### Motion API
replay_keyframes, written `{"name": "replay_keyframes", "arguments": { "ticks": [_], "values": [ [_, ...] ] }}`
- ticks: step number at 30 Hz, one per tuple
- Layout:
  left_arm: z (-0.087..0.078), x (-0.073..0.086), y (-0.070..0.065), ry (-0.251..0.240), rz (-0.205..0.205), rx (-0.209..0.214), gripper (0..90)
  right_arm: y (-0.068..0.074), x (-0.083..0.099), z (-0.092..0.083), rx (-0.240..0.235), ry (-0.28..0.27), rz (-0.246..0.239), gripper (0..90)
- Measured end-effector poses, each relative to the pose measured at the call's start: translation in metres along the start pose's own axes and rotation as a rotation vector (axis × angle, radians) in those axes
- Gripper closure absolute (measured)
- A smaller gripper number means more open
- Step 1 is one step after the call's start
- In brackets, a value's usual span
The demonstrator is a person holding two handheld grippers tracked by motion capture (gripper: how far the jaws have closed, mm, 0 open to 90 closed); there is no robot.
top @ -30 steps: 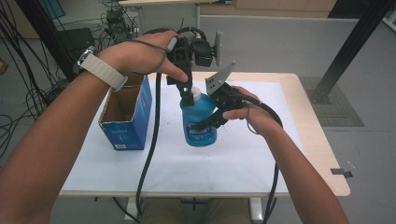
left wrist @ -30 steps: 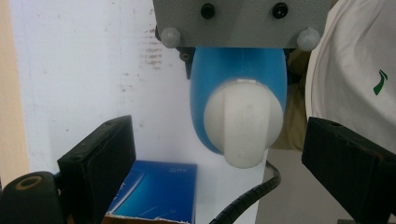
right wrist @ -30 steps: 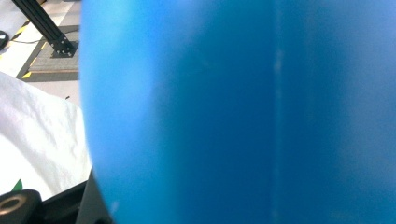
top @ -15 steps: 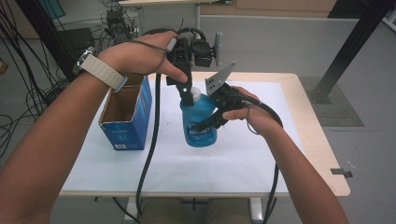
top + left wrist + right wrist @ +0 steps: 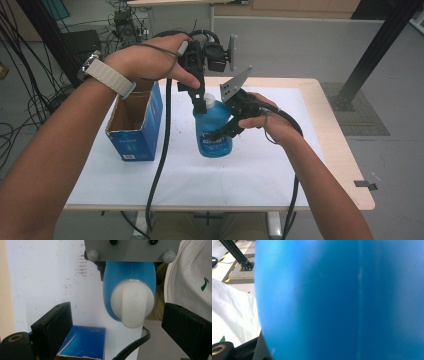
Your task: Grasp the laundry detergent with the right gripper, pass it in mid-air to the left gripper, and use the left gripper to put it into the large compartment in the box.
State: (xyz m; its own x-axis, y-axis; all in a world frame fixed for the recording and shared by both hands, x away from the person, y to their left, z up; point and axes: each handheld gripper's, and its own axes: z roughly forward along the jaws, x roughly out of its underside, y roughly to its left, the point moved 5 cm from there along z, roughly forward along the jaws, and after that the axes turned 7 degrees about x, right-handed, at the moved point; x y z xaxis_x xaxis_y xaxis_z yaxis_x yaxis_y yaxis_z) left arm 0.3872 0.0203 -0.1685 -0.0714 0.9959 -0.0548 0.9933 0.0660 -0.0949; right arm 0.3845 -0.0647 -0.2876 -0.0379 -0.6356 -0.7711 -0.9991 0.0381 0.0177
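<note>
A blue bottle (image 5: 214, 135) with a white cap (image 5: 209, 100) stands upright on the white table cover (image 5: 200, 175). My right gripper (image 5: 219, 131) comes in from the right and is shut on the bottle's body; the blue wall (image 5: 337, 300) is pressed close against its camera. My left gripper (image 5: 202, 104) points straight down over the cap. In the left gripper view its two black jaws stand wide apart on either side of the white cap (image 5: 132, 305), with clear gaps to the cap. The right gripper's grey plate (image 5: 132, 250) covers the far end of the bottle there.
An open blue cardboard box (image 5: 134, 125) stands left of the bottle, close to the left forearm. Black cables (image 5: 162, 150) hang from both grippers across the table front. A black post (image 5: 370, 55) rises behind the table's right corner.
</note>
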Motion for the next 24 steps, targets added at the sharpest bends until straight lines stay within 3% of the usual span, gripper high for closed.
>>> {"name": "replay_keyframes", "arguments": {
  "ticks": [24],
  "values": [
    [0.0038,0.0018,0.0006,-0.008,-0.003,0.000,10.1,0.0008,-0.0023,0.0003,0.000,-0.001,-0.001,42.9]
  ]
}}
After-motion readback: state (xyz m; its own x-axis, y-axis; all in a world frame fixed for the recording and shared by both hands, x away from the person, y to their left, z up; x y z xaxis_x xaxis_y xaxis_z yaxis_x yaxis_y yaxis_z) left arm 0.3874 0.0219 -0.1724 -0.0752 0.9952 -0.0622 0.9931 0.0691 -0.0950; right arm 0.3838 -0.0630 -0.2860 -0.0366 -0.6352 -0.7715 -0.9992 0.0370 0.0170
